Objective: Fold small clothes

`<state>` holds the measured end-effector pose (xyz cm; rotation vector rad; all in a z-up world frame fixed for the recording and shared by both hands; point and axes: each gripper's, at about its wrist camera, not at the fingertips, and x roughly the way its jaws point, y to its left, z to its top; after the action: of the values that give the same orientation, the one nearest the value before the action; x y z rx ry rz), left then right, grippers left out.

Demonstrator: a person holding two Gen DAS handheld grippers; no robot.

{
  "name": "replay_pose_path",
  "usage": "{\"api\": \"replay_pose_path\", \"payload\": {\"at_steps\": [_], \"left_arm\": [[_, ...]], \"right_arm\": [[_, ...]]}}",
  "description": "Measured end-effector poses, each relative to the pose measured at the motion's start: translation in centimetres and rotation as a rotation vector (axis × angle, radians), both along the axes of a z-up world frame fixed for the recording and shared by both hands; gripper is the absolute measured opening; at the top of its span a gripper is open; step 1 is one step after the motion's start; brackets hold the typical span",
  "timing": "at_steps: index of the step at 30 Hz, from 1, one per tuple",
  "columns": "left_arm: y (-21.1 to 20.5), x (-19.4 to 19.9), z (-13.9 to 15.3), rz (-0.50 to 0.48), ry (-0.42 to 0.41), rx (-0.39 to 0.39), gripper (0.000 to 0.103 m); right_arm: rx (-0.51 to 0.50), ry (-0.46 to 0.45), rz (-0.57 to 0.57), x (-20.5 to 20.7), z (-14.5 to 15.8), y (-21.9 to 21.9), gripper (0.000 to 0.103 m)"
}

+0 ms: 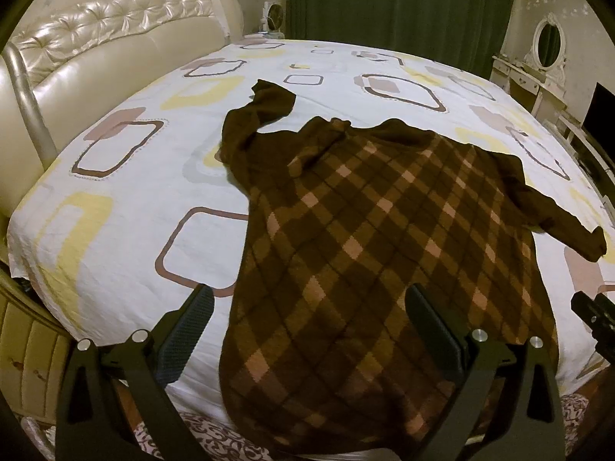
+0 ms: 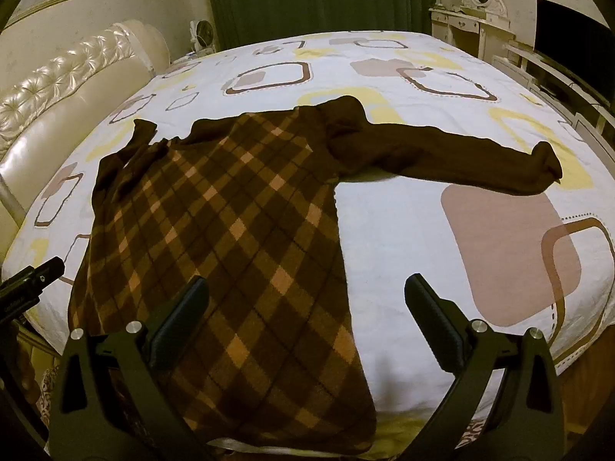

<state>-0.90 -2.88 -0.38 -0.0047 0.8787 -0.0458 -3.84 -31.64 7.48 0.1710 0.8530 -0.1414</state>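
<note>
1. Our left gripper [image 1: 307, 307] hangs spread wide at lower centre, gripping nothing.
2. The plaid sweater [image 1: 369, 230] lies flat on the bed [image 1: 127, 207], its hem cut off below.
3. Our right gripper [image 2: 307, 303], equally spread, alone shows the right sleeve [image 2: 461, 161] fully outstretched.

Both cameras look from the foot edge of the bed [image 1: 115, 199], low and near, toward the green curtain [image 1: 403, 7]. The left view stands more to the headboard [image 1: 96, 57] side, the right view more to the dresser [image 2: 480, 27] side; both share the checked garment [image 2: 230, 230].
</note>
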Motion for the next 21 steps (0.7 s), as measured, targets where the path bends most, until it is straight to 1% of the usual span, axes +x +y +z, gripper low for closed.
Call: {"api": "replay_pose_path", "payload": {"at_steps": [21], "left_arm": [[-0.46,-0.19,-0.28,-0.009,0.004,-0.013,0.099]], "right_arm": [[0.007,0.025,0.02,0.11,-0.76,0.6,0.101]]}}
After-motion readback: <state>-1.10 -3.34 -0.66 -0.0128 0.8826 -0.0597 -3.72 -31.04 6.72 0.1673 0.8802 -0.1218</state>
